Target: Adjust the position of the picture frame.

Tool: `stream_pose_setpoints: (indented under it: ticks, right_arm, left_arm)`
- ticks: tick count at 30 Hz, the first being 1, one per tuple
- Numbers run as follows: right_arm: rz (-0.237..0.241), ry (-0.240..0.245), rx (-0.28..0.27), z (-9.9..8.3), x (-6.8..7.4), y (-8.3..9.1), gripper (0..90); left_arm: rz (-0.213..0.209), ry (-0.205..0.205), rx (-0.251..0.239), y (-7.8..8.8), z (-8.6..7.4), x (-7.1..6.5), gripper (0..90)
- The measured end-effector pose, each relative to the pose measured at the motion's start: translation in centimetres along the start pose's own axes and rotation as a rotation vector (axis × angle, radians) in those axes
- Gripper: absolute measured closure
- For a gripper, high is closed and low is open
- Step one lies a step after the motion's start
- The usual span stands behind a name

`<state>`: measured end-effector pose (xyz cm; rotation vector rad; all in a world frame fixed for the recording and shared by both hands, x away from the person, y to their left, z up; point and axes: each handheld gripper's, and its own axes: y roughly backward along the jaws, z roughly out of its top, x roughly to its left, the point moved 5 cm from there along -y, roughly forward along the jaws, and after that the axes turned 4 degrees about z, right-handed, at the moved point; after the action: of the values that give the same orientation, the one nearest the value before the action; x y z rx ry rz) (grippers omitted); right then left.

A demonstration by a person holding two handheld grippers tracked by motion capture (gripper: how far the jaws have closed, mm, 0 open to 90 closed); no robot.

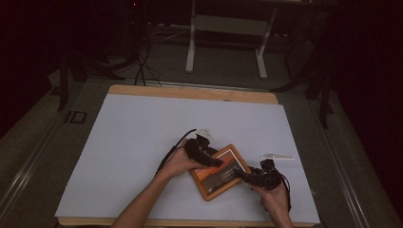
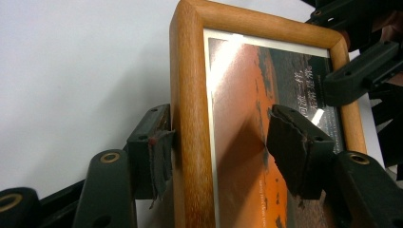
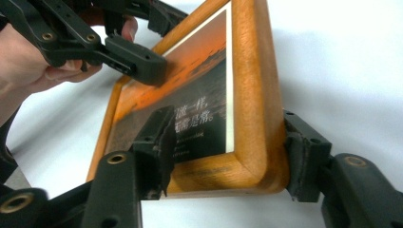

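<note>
We hold our left black two-jaw gripper [image 1: 219,162] with its pads pressed across one wooden frame rail. Our right black two-jaw gripper [image 1: 236,174] clamps the opposite rail, forearms converging.

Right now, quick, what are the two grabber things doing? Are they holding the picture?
Left gripper: closed on the wooden picture frame's side rail, one pad on the glass.
Right gripper: closed on the picture frame's corner.
</note>
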<state>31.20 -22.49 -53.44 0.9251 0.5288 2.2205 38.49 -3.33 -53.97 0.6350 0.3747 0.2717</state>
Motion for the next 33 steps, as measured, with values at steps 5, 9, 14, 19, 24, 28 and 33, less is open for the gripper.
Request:
stream_pose_setpoints:
  ticks: [5, 9, 14, 19, 24, 28, 33]
  right_arm:
    - [-0.009, 0.048, -0.030, 1.6, 0.6, -0.1, 49.1]
    - [0.002, 0.100, -0.039, 3.1, 1.3, -0.1, 53.0]
    - [0.036, 0.190, -0.049, 5.3, 2.7, 0.0, 59.4]
    - [0.080, 0.301, -0.051, 7.4, 4.6, -0.3, 64.4]
    - [0.090, 0.437, -0.031, 9.1, 6.5, -1.0, 65.2]
    - [0.110, 0.523, -0.019, 9.9, 7.7, -1.4, 65.9]
    - [0.151, 0.629, -0.009, 10.4, 9.2, -1.8, 66.7]
  left_arm:
    - [0.011, 0.004, -0.028, 1.1, 0.2, 0.4, 42.3]
    - [0.016, 0.011, -0.053, 2.3, 0.3, 0.7, 42.2]
    - [0.014, 0.010, -0.088, 4.1, 0.0, 0.9, 43.0]
    - [0.002, 0.015, -0.124, 5.9, -0.7, 1.2, 44.4]
    - [0.027, 0.004, -0.146, 7.5, -1.6, 1.2, 46.5]
    - [0.044, -0.011, -0.167, 8.6, -2.4, 1.1, 49.9]
    - [0.039, -0.024, -0.198, 9.4, -3.4, 0.7, 50.8]
